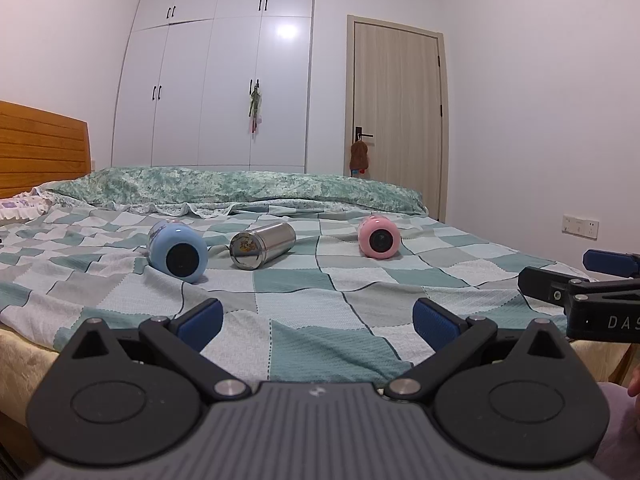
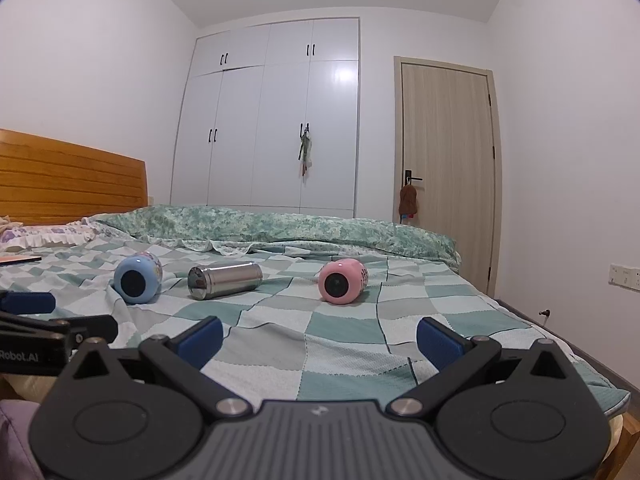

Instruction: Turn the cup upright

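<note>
Three cups lie on their sides on the checked bedspread. A blue cup [image 1: 178, 250] is on the left, a steel cup [image 1: 262, 246] in the middle, a pink cup [image 1: 378, 237] on the right. They also show in the right wrist view: blue cup [image 2: 137, 278], steel cup [image 2: 225, 280], pink cup [image 2: 342, 281]. My left gripper [image 1: 318, 318] is open and empty, near the bed's front edge. My right gripper [image 2: 319, 335] is open and empty, beside it, and shows in the left wrist view [image 1: 560, 276].
The bed [image 1: 312, 320] has a green floral quilt [image 1: 240, 188] rolled along the far side and a wooden headboard [image 1: 40, 148] at the left. Behind stand a white wardrobe [image 1: 212, 92] and a closed door [image 1: 396, 120]. The bed's right edge [image 2: 560, 344] drops to the floor.
</note>
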Demonstrator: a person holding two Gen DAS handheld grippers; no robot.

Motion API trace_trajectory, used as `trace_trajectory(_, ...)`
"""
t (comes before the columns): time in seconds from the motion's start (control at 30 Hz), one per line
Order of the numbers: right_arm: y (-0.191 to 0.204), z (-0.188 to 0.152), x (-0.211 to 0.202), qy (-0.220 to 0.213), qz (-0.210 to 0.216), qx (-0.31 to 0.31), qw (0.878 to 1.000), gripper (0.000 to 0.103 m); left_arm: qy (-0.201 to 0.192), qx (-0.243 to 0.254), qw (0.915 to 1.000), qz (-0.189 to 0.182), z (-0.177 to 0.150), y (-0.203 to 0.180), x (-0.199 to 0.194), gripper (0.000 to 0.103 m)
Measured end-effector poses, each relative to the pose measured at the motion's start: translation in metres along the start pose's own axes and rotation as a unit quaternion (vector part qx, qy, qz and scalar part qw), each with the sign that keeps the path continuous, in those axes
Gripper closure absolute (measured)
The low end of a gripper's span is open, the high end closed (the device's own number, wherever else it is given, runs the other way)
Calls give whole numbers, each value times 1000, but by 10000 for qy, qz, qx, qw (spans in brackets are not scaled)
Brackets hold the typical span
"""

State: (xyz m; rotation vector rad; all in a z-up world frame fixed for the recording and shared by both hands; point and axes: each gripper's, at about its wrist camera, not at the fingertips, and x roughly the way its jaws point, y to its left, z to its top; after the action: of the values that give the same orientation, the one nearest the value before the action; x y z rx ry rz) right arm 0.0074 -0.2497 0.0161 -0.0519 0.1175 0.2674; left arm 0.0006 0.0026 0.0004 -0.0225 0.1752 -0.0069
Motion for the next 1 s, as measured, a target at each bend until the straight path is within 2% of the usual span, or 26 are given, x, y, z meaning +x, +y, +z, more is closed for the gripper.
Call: trace_trajectory(1.0,1,-1,1,-1,-5,-3,10000,0,-18,-5,10000,-4,-1,0,0,0)
